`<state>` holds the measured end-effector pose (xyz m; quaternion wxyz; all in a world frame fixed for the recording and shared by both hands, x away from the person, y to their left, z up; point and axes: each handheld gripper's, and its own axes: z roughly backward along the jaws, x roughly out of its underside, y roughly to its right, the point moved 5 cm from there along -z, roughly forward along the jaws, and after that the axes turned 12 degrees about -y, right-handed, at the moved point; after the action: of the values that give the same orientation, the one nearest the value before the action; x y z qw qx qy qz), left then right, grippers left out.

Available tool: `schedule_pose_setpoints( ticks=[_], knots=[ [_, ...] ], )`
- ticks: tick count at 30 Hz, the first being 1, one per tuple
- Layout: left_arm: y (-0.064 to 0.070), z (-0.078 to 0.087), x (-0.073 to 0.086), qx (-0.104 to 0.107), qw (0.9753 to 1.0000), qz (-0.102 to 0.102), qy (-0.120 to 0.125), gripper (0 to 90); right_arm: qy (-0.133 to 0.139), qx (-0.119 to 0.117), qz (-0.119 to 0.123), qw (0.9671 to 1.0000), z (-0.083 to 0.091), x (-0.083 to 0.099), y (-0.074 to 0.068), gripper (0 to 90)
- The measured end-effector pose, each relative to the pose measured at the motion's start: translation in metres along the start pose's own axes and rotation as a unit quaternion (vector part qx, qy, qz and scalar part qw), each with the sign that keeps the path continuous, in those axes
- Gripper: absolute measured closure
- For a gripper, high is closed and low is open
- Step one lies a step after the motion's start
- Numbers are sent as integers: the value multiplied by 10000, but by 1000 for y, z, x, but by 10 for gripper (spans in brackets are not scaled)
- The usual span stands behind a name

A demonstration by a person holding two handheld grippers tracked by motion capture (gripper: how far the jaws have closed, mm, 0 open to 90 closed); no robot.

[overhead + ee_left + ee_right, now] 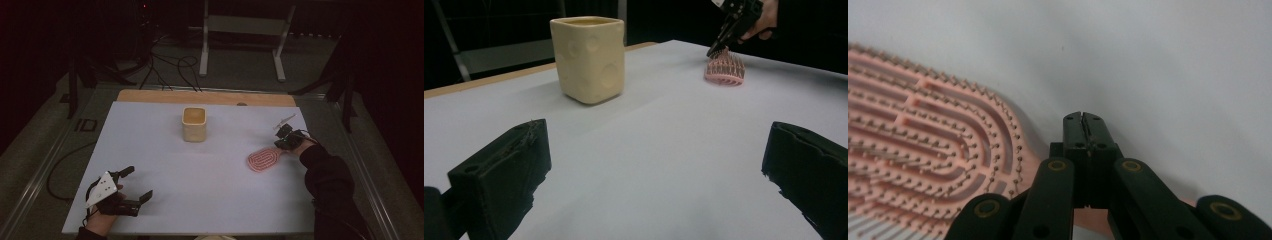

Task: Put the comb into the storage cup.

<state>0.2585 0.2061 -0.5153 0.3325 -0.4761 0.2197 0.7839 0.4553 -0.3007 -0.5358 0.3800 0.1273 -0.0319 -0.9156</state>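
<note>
A pink hairbrush (262, 160) lies bristles up on the white table sheet (200, 170), right of centre. My right gripper (281, 143) is at the brush's handle end with its jaws pressed together. In the right gripper view the right gripper (1083, 116) shows no gap at its tips. The brush head (923, 150) lies to its left, and a strip of pink handle (1093, 220) passes beneath the jaws. My left gripper (137, 182) rests near the front left corner, jaws wide apart and empty. A cream square cup (194, 124) stands upright near the far middle; the left gripper view shows the cup (590, 57) and the brush (724, 70).
A bare wooden strip (205, 96) runs along the table's far edge. Beyond it, dark cables (170, 65) and a white metal stand (240, 35) sit on the floor. A person's dark sleeve (327, 185) reaches in from the lower right.
</note>
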Motion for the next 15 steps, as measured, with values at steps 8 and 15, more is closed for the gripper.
schedule_pose_setpoints(
  ticks=[8, 15],
  knots=[
    [0, 0, 0, 4, 10000, -13, -2, 3, 132, -148, -31, 9998, 4, 18, -4, 900],
    [0, 0, -1, 1, 10000, -18, 6, 2, 131, -186, -60, 9997, 10, 35, -11, 900]
  ],
)
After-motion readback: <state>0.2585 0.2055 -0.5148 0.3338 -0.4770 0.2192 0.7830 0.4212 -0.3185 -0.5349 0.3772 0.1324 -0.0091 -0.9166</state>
